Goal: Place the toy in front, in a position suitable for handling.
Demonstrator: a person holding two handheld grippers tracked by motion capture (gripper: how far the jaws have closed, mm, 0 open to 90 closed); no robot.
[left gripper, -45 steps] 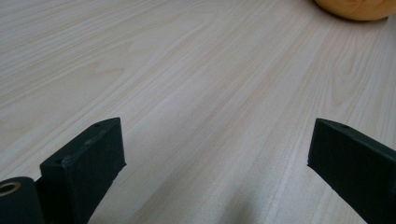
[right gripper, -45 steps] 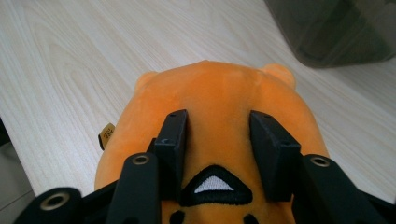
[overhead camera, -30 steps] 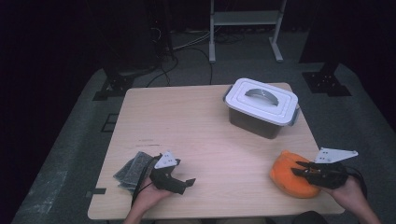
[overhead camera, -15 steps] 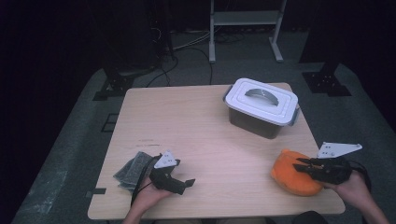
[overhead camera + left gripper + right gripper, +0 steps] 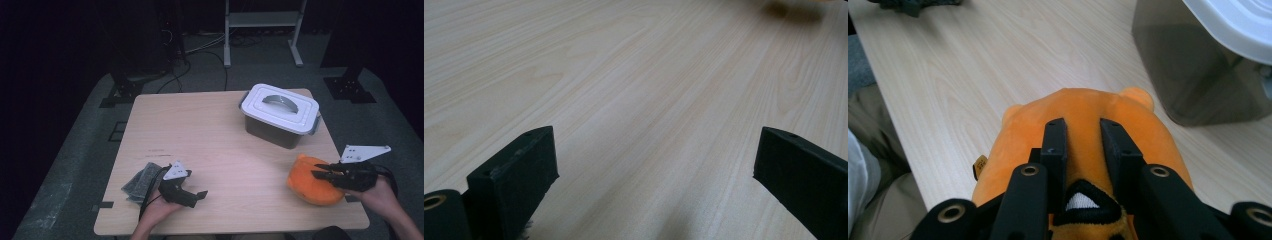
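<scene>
An orange plush toy point(image 5: 306, 182) rests at the near right of the wooden table point(image 5: 200, 130). My right gripper point(image 5: 317, 171) comes in from the right and is shut on the top of it. Its jaws have just been closing, and in the right gripper view they pinch the orange plush toy point(image 5: 1083, 107) between them at my right gripper point(image 5: 1083, 126). My left gripper point(image 5: 200, 193) lies low at the near left, pointing right. Its jaws stand wide apart over bare wood in the left gripper view point(image 5: 656, 155).
A grey bin with a white handled lid point(image 5: 280, 115) stands at the back right, just beyond the toy point(image 5: 1193, 75). A dark grey cloth point(image 5: 141, 180) lies beside my left hand near the table's front left corner.
My right gripper has risen a little with the plush toy pinched in it, and its jaws have narrowed. The left hand has kept still.
</scene>
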